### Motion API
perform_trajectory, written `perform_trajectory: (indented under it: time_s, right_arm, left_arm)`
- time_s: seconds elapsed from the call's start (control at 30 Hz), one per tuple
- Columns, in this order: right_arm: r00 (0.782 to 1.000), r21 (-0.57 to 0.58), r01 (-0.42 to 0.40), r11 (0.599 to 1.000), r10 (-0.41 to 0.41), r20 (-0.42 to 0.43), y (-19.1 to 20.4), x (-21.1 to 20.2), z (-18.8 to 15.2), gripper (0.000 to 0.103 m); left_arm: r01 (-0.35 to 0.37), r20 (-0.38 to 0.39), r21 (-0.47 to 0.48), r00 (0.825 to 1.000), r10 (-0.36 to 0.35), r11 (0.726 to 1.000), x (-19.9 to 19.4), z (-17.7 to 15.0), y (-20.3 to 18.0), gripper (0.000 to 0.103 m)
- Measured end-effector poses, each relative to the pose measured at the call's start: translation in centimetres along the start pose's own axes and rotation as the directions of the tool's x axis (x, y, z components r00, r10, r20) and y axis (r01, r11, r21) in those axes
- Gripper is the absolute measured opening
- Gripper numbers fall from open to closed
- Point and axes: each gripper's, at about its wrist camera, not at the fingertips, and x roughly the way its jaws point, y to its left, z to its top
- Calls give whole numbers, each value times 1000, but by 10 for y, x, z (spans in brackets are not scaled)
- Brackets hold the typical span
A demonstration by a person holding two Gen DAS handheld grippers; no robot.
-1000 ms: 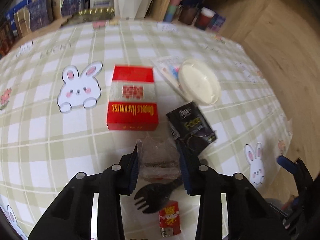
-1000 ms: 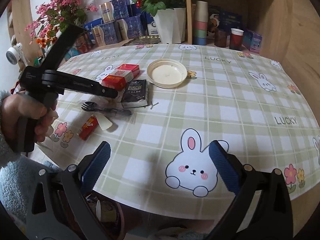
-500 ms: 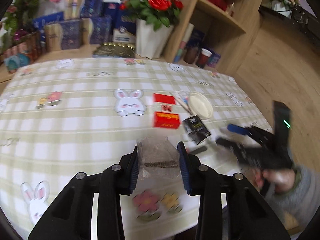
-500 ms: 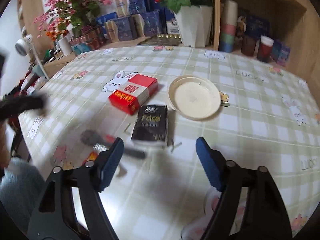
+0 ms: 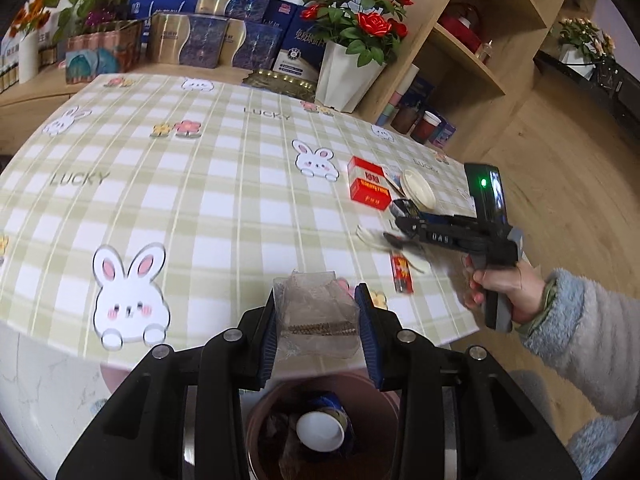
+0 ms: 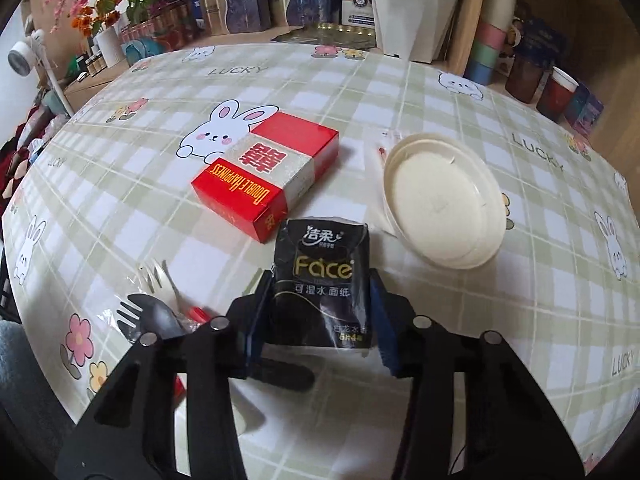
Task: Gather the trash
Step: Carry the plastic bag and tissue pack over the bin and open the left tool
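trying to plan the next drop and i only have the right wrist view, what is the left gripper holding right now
Observer: The left gripper is shut on a crumpled clear wrapper.
Operator: is it anywhere near a bin
Observer: Yes, a brown bin stands on the floor below the table edge, under that gripper in the left wrist view.
Operator: bin empty?
Observer: No, a paper cup already lies inside it.
Operator: and my right gripper
Observer: The right gripper has just been closing, with the black tissue pack between its jaws; whether the pads press yet I cannot tell.
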Motion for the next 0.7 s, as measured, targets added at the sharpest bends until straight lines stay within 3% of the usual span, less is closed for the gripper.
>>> perform_trajectory:
  time_s: [0.2,0.33,0.47,0.7]
  right_arm:
    - [994,16,-12,1000,10,110,4,-47,-9,44]
    - [980,80,-85,993,69,186,1,-89,-28,44]
    - [963,134,-147,980,111,244,2,-127,-61,44]
    - [945,151,-180,972,129,301,19,-179,-127,44]
  left_arm:
    - [45,-24,14,999,-44,999,-4,-21,-10,35]
    - [75,-40,45,997,-73,996,-4,-33,-26,35]
    - [95,-54,81,994,-91,992,-3,-44,-44,35]
    - [98,-115,175,990,-78,980,2,-69,-67,35]
